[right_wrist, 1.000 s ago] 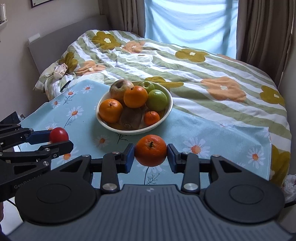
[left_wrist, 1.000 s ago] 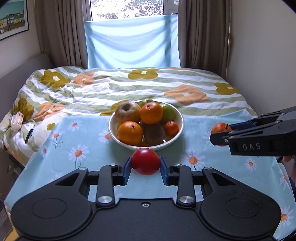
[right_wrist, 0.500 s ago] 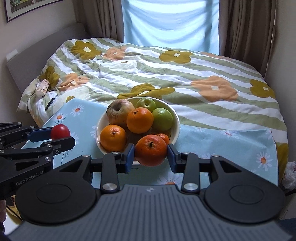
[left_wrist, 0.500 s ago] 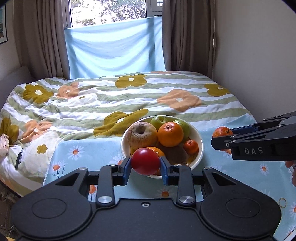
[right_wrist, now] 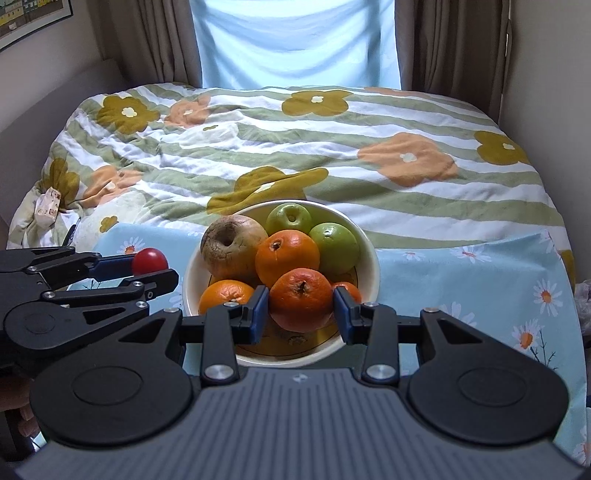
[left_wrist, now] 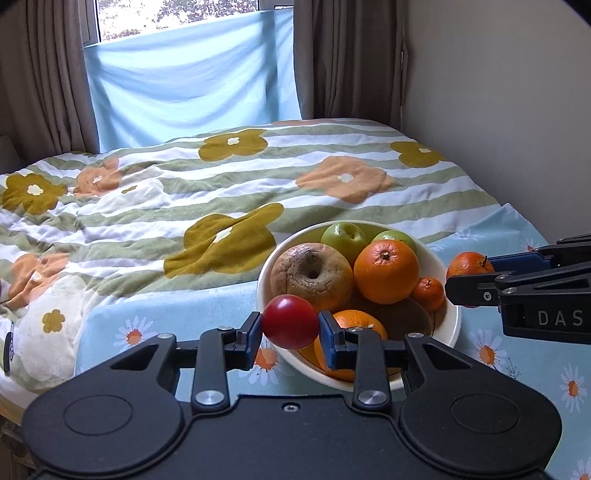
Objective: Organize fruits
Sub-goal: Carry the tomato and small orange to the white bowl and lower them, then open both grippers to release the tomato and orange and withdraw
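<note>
**Mia:** Left wrist view shows the left gripper [left_wrist: 290, 327] squeezing a small red fruit [left_wrist: 290, 321], maybe a tomato, right at the near rim of the white bowl [left_wrist: 448, 332].

**Ben:** And the right gripper [right_wrist: 301, 308] is clamped on an orange [right_wrist: 301, 300], held over the bowl.

**Mia:** The bowl looks really full. What could go wrong?

**Ben:** I think a dropped fruit could land on the pile and roll off onto the blue daisy cloth [right_wrist: 480, 280]. The big orange [right_wrist: 287, 255] on top looks wobbly.

**Mia:** The red fruit looks soft too. A hard squeeze might squash it.

**Ben:** And both grippers are close together. They could bump if both go in at once.

**Mia:** What does your view show that mine does not?

**Ben:** My right wrist view shows both green apples [right_wrist: 289, 218] fully, and bare plate bottom near the front. Yours?

**Mia:** Mine shows the window [left_wrist: 177, 16] above the blue sheet.
</note>
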The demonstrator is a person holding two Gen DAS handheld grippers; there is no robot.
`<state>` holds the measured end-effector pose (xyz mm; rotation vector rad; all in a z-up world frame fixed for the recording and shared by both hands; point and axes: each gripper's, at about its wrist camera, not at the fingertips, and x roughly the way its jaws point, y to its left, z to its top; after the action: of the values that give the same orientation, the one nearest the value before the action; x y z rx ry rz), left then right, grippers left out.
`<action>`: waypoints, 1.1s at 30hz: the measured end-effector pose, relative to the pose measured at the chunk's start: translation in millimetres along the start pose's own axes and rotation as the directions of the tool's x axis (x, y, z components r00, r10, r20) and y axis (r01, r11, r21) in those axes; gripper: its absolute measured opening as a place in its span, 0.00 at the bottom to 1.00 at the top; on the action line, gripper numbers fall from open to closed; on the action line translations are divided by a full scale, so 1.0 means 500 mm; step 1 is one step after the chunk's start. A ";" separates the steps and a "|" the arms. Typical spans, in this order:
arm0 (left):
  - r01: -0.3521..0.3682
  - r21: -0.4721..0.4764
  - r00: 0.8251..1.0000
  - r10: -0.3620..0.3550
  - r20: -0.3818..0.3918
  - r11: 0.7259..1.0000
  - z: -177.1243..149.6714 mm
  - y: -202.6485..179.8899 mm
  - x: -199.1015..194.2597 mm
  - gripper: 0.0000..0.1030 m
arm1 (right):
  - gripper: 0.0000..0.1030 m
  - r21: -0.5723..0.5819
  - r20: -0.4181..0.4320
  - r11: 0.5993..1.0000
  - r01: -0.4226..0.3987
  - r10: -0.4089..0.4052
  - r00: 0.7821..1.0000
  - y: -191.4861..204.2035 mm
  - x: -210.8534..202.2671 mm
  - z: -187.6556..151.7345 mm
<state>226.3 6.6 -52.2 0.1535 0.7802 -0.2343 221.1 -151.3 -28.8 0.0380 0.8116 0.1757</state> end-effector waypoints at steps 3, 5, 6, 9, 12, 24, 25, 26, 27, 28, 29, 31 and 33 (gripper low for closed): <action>0.020 0.012 1.000 -0.020 -0.017 1.000 0.001 0.010 0.027 0.35 | 0.51 0.017 -0.014 1.000 0.010 -0.009 1.000 0.010 0.015 -0.002; 0.034 0.021 0.999 -0.034 -0.029 0.999 0.001 0.013 0.042 0.35 | 0.51 0.022 -0.023 1.000 0.016 -0.015 1.000 0.014 0.024 -0.005; 0.040 0.025 0.999 -0.039 -0.035 0.999 -0.001 0.015 0.049 0.35 | 0.51 0.026 -0.028 0.999 0.019 -0.018 0.999 0.017 0.027 -0.006; 0.060 0.029 0.997 -0.058 -0.053 0.998 -0.003 0.019 0.065 0.36 | 0.51 0.036 -0.037 0.999 0.027 -0.025 0.999 0.021 0.036 -0.009; 0.062 0.024 0.997 -0.060 -0.054 0.998 -0.003 0.024 0.071 0.40 | 0.51 0.046 -0.045 0.998 0.033 -0.031 0.999 0.021 0.039 -0.010; 0.028 -0.043 0.998 -0.026 0.049 0.999 0.008 0.076 -0.018 0.90 | 0.51 0.025 -0.066 0.999 0.033 -0.031 0.997 0.031 0.039 -0.016; 0.021 -0.047 0.998 -0.018 0.055 0.999 0.007 0.079 -0.025 0.90 | 0.51 0.019 -0.069 0.999 0.030 -0.029 0.997 0.034 0.041 -0.016; 0.013 -0.048 0.998 -0.010 0.060 0.999 0.007 0.081 -0.032 0.90 | 0.51 0.010 -0.072 1.000 0.028 -0.027 0.997 0.038 0.043 -0.018; 0.002 -0.047 0.998 0.001 0.064 0.999 0.004 0.086 -0.040 0.90 | 0.51 0.003 -0.073 1.000 0.027 -0.026 0.997 0.042 0.045 -0.019; -0.004 -0.046 0.998 0.007 0.066 0.999 0.003 0.088 -0.046 0.90 | 0.51 -0.004 -0.073 1.000 0.025 -0.025 0.997 0.048 0.046 -0.020; -0.008 -0.045 0.998 0.011 0.068 0.999 0.000 0.090 -0.051 0.90 | 0.51 -0.009 -0.075 1.000 0.022 -0.023 0.997 0.052 0.048 -0.021; -0.015 -0.044 0.997 0.018 0.069 0.999 -0.004 0.096 -0.060 0.90 | 0.51 -0.017 -0.074 1.000 0.016 -0.017 0.997 0.057 0.052 -0.025; -0.020 -0.050 0.998 0.024 0.066 0.999 -0.009 0.102 -0.065 0.90 | 0.51 -0.030 -0.082 1.000 0.005 -0.007 0.997 0.061 0.061 -0.030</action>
<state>214.5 61.8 -29.6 0.1070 0.7171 -0.1982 226.4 -116.4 -57.8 0.0003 0.8904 0.1846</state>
